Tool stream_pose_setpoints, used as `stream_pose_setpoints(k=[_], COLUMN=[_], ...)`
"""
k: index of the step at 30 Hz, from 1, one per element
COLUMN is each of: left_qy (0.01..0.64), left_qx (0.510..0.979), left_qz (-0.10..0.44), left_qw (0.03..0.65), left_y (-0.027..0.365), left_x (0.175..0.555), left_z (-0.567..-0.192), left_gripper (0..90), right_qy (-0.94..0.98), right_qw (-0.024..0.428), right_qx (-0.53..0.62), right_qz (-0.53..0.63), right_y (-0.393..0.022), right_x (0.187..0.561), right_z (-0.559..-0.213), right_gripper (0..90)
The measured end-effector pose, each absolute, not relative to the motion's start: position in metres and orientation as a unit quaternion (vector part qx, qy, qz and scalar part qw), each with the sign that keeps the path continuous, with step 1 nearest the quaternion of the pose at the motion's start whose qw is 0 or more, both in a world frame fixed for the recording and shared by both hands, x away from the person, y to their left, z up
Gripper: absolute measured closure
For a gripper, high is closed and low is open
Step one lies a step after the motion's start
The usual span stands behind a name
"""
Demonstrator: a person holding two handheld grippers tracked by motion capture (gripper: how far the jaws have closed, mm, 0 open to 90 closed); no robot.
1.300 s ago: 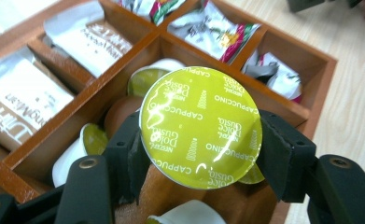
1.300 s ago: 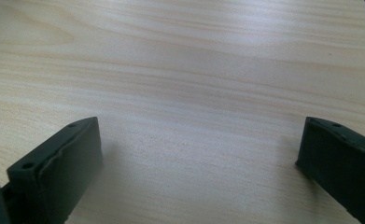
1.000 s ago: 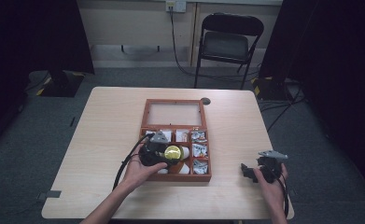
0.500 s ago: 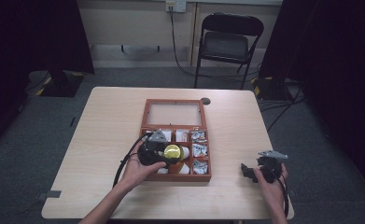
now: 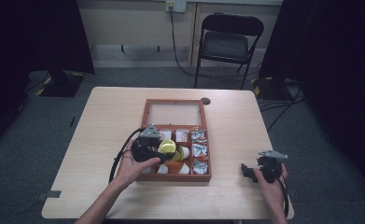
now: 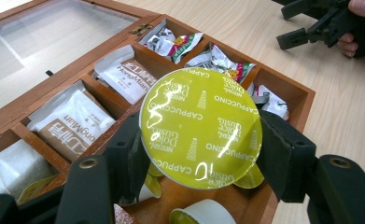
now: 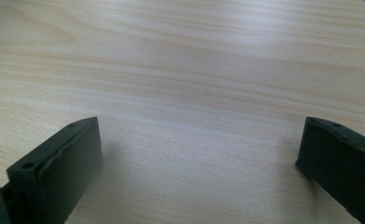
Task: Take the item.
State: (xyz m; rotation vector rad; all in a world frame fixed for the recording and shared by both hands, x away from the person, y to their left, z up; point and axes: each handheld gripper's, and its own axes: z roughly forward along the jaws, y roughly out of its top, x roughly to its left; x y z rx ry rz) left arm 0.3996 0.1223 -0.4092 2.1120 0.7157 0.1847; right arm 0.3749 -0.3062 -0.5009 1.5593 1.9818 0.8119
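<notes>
Barely anything has moved since a second ago: my left gripper (image 5: 164,150) has nudged slightly over the box, and the right one hasn't budged. Left gripper is clamped on the yellow-green cappuccino capsule (image 6: 200,127), one pad on each side of the capsule just under its foil lid, lid facing the camera, held just above the box's near compartments. Right below it in the left gripper view are more loose capsules (image 6: 196,215) in the near cell. Next out are the white tea sachets (image 6: 73,122) in the middle cells, then foil packets (image 6: 175,41) in the far-side cells, then the glass lid (image 5: 175,113) of the wooden box (image 5: 176,178) lying open flat on the worktop (image 5: 236,121). My right gripper (image 5: 256,171) rests on the worktop well apart to the right of the box, jaws wide with nothing between them. Risks from here, as I judge it: the grip is on a rounded, tapered wall, so the capsule could squirt out if I tilt or bump a divider. Squeezing harder could dent the cup or pop the foil. Dropping it would scatter it among the other capsules. Past the worktop, a folding chair (image 5: 230,42) stands by the wall.
</notes>
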Motion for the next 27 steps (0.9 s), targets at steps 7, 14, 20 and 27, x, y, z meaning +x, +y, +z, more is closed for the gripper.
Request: stream_pose_setpoints(k=[7, 14, 20, 27], left_qy=[0.294, 0.295, 0.302, 0.319], left_qx=[0.846, 0.838, 0.831, 0.826], left_qz=[0.086, 0.091, 0.097, 0.102], left_qw=[0.435, 0.450, 0.457, 0.454], left_y=[0.127, 0.135, 0.146, 0.160], left_x=[0.400, 0.400, 0.401, 0.404], left_z=[-0.406, -0.397, -0.391, -0.394], left_gripper=[39.4, 39.4, 39.4, 39.4], right_qy=[0.726, 0.726, 0.726, 0.726], right_qw=[0.244, 0.244, 0.244, 0.244], right_qx=[0.571, 0.571, 0.571, 0.571], right_qz=[0.297, 0.297, 0.297, 0.297], right_y=[-0.306, -0.306, -0.306, -0.306], right_x=[0.375, 0.375, 0.375, 0.375], right_z=[-0.501, -0.501, -0.501, -0.501], right_gripper=[0.0, 0.0, 0.0, 0.0])
